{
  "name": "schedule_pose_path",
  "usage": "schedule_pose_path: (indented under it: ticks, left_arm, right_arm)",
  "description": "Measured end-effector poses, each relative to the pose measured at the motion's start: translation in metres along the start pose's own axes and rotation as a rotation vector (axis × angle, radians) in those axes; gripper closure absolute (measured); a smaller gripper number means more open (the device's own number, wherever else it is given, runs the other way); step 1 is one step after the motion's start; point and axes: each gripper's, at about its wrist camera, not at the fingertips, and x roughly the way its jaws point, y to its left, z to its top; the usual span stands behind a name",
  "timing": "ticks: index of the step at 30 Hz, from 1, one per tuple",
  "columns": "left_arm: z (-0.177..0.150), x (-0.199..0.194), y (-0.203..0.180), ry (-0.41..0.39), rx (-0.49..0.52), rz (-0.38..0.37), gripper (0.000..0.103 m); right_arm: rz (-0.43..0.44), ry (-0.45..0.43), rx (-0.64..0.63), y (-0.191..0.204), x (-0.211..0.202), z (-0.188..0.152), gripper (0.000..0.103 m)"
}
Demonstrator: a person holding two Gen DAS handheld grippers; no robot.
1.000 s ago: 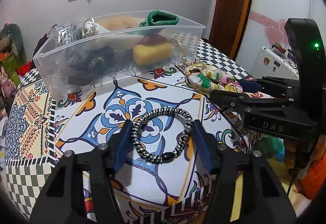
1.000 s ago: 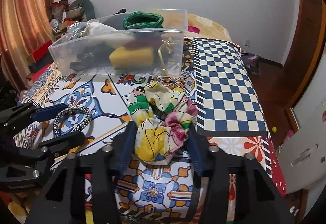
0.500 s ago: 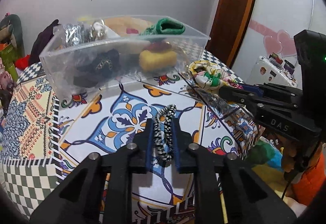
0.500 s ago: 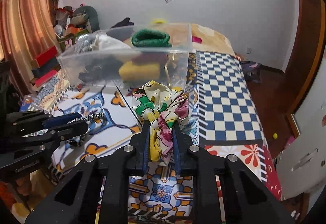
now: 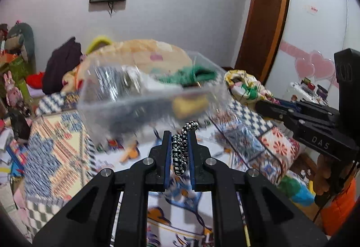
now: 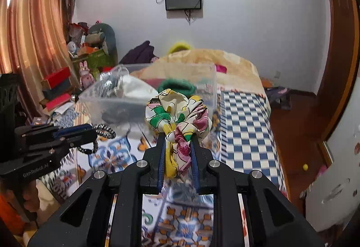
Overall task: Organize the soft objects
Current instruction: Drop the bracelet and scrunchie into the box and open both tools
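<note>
My left gripper (image 5: pixel 178 136) is shut on a black-and-white braided hair tie (image 5: pixel 181 150) and holds it above the patterned bedspread (image 5: pixel 56 152). My right gripper (image 6: pixel 177 141) is shut on a floral fabric scrunchie (image 6: pixel 180 116), also lifted. A clear plastic bin (image 5: pixel 146 98) stands ahead of both grippers, holding a green band (image 5: pixel 191 74), a yellow item (image 5: pixel 189 103) and dark things. In the right wrist view the bin (image 6: pixel 202 80) is just behind the scrunchie, and the left gripper (image 6: pixel 90 132) with the hair tie (image 6: pixel 104 131) is at left.
The right gripper (image 5: pixel 265 103) with the scrunchie (image 5: pixel 245 87) shows at the right of the left wrist view. A blue-checked cover (image 6: pixel 245 130) runs along the bed's right side, floor beyond. Clutter and toys (image 6: pixel 90 56) stand at left by the curtain.
Both grippers shut on their items, then lifted them off the bedspread and moved towards the bin. The left wrist view is now blurred by motion.
</note>
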Motion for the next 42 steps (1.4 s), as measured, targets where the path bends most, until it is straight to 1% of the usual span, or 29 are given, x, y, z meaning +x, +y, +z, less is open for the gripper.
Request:
schedule_pose_path:
  ticks: [3, 7, 11, 15, 18, 23, 28, 34, 35, 36, 37, 38, 40, 42]
  left_arm:
    - [0.015, -0.007, 0.006, -0.046, 0.007, 0.035, 0.090]
    - [0.035, -0.011, 0.013, -0.088, 0.000, 0.058, 0.090]
    - [0.052, -0.010, 0.016, -0.129, 0.010, 0.093, 0.090]
    - [0.070, 0.002, 0.021, -0.154, 0.006, 0.116, 0.090]
    - [0.076, 0.017, 0.026, -0.134, -0.006, 0.114, 0.090]
    - [0.080, 0.046, 0.034, -0.101, -0.005, 0.141, 0.090]
    - [0.077, 0.074, 0.042, -0.042, 0.005, 0.158, 0.090]
    - [0.070, 0.086, 0.048, -0.008, -0.005, 0.141, 0.090]
    - [0.070, 0.087, 0.048, -0.002, -0.005, 0.141, 0.088]
    - [0.069, 0.088, 0.049, 0.004, -0.006, 0.139, 0.083]
    - [0.069, 0.088, 0.050, 0.013, -0.012, 0.131, 0.080]
    - [0.068, 0.088, 0.051, 0.018, -0.018, 0.123, 0.073]
    - [0.066, 0.086, 0.053, 0.021, -0.029, 0.117, 0.070]
    - [0.065, 0.082, 0.053, 0.024, -0.033, 0.111, 0.064]
  right_arm:
    - [0.003, -0.025, -0.007, 0.003, 0.001, 0.010, 0.085]
    - [0.016, -0.063, -0.004, 0.006, 0.004, 0.024, 0.085]
    - [0.028, -0.088, -0.005, 0.010, 0.011, 0.039, 0.085]
    - [0.044, -0.097, 0.001, 0.014, 0.022, 0.051, 0.085]
    - [0.056, -0.079, 0.009, 0.016, 0.038, 0.059, 0.085]
    - [0.059, -0.038, 0.001, 0.020, 0.063, 0.062, 0.085]
    - [0.043, 0.021, -0.028, 0.028, 0.089, 0.063, 0.085]
    - [0.060, 0.087, -0.041, 0.029, 0.105, 0.057, 0.085]
    - [0.053, 0.096, -0.054, 0.032, 0.107, 0.055, 0.085]
    - [0.048, 0.101, -0.061, 0.032, 0.108, 0.054, 0.084]
    - [0.043, 0.110, -0.069, 0.033, 0.109, 0.053, 0.080]
    - [0.044, 0.118, -0.075, 0.034, 0.108, 0.052, 0.076]
    - [0.044, 0.125, -0.080, 0.033, 0.106, 0.052, 0.073]
    - [0.053, 0.125, -0.078, 0.031, 0.102, 0.053, 0.071]
